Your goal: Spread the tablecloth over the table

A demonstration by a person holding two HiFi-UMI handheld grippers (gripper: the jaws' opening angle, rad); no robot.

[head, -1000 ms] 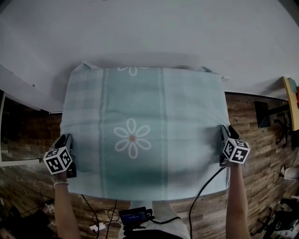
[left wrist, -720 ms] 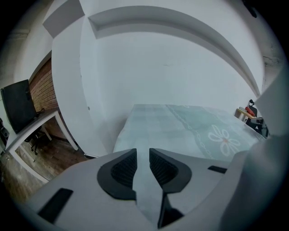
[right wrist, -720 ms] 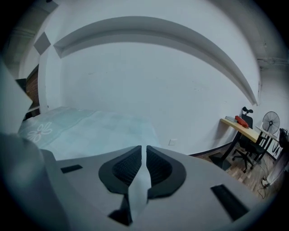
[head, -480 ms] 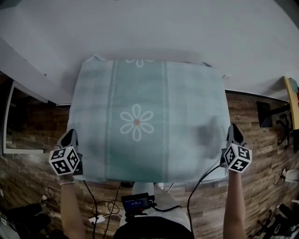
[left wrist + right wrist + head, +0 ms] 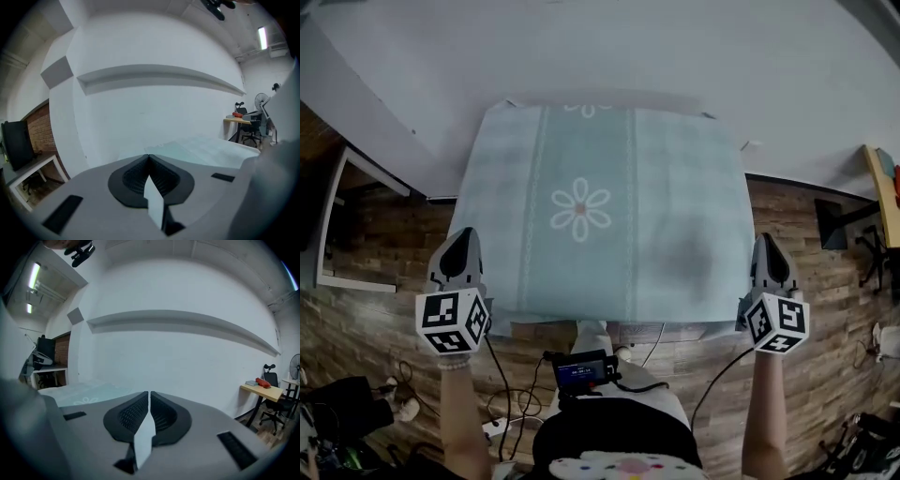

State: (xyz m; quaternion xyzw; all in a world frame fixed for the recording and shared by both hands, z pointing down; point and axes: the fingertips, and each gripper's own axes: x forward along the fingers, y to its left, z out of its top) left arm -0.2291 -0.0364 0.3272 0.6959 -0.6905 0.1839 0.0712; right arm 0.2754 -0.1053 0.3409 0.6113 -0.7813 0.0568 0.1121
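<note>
The pale green tablecloth [image 5: 600, 206] with a white daisy print lies stretched out flat in front of me, its far edge toward the white wall. My left gripper [image 5: 461, 239] holds its near left corner and my right gripper [image 5: 766, 246] holds its near right corner. In the left gripper view the left gripper [image 5: 149, 157] is shut, with a pale strip of cloth pinched between the ribbed pads [image 5: 161, 180]. The right gripper [image 5: 149, 394] is shut the same way on a strip of cloth. Beyond each pair of jaws the tablecloth [image 5: 201, 147] [image 5: 89, 392] runs off level.
The floor is wood plank [image 5: 375, 309]. A white desk [image 5: 337, 225] stands at the left and a yellow-edged desk [image 5: 881, 202] at the right. Cables [image 5: 516, 427] trail on the floor below the cloth's near edge. A wooden desk [image 5: 262, 390] and office chair stand by the wall.
Both grippers have risen and drawn back toward me, from beside the cloth to its near corners. The cloth's near edge has come up with them, so floor and cables show beneath it.
</note>
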